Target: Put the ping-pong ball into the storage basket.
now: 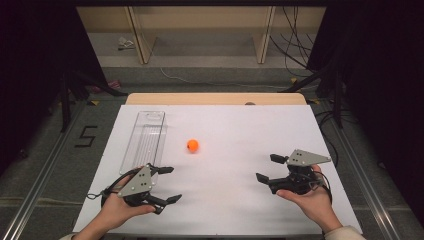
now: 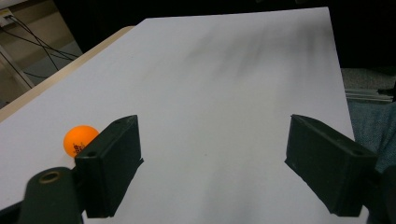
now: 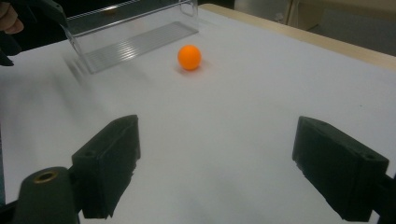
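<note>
High view: the orange ball (image 1: 192, 145) lies free on the white table (image 1: 230, 200) beside the clear tray (image 1: 145, 137); left gripper (image 1: 167, 184) and right gripper (image 1: 265, 168) flank it, jaws apart, likely poised; left gripper view: ball (image 2: 79, 140) behind one jaw; right gripper view: ball (image 3: 189, 57) ahead, near the tray (image 3: 130, 37)

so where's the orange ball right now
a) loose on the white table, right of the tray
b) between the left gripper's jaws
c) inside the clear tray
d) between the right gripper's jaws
a: the orange ball sits alone on the white table, just right of the clear tray, while the left gripper and the right gripper both stand open with nothing between the jaws.
</note>
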